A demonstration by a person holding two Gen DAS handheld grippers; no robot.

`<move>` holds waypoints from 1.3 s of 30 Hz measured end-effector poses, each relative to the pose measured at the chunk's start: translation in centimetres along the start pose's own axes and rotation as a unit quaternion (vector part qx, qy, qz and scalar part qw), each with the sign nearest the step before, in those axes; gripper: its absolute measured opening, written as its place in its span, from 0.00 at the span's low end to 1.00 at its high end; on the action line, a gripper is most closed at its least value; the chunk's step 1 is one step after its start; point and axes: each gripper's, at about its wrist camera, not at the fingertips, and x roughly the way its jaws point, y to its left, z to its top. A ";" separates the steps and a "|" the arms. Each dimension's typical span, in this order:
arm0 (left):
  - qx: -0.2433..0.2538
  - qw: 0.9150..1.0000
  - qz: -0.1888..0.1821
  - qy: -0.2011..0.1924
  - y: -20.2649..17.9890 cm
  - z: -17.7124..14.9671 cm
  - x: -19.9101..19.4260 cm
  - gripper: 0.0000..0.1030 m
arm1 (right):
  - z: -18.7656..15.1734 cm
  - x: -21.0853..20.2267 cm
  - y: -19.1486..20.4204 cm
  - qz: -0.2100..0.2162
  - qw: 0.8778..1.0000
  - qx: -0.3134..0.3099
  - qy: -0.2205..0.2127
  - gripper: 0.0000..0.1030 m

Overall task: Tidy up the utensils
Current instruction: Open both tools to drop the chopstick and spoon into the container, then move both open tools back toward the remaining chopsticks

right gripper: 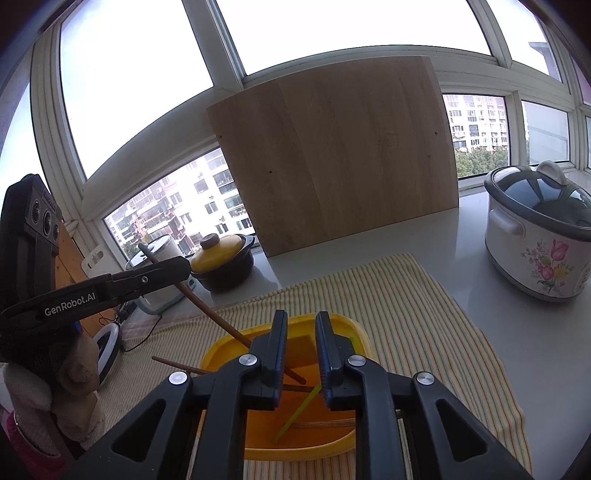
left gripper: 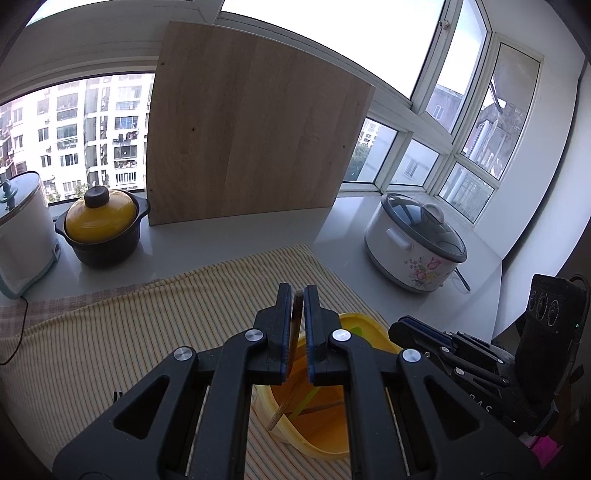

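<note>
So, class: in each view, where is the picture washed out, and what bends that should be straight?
Left wrist view: sky through the window is blown white, and the wooden board bows. Right wrist view: the upper panes glare white, the window frames curve, and the corners go black.

A large board [right gripper: 332, 155] in the upper middle of the right wrist frame is pale matt wood with a visible grain, and the cloth [right gripper: 424, 314] under the container is a ribbed, striped woven fabric. The yellow container [right gripper: 221, 350] at lower centre looks like smooth, slightly glossy plastic, while the brown chopstick [right gripper: 207, 306] slanting into it has a dull wooden look. At the right edge the cooker [right gripper: 535, 251] has a glossy white floral-printed body and a glass lid; the pot [left gripper: 103, 225] at the left of the left wrist frame has a shiny yellow glazed lid on a dark matt body.
</note>
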 end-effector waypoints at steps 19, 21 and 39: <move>-0.003 0.998 0.039 -0.039 3.8 -1.6 -7.6 0.08 | -2.4 -2.4 4.1 0.047 0.998 -0.039 0.023 0.19; -0.007 0.998 0.045 -0.040 4.8 -2.2 -8.7 0.08 | -3.0 -2.7 4.8 0.055 0.997 -0.045 0.028 0.19; -0.049 0.992 0.114 0.019 12.7 -10.2 -10.8 0.08 | -9.1 -0.5 13.0 0.103 0.981 -0.127 0.103 0.19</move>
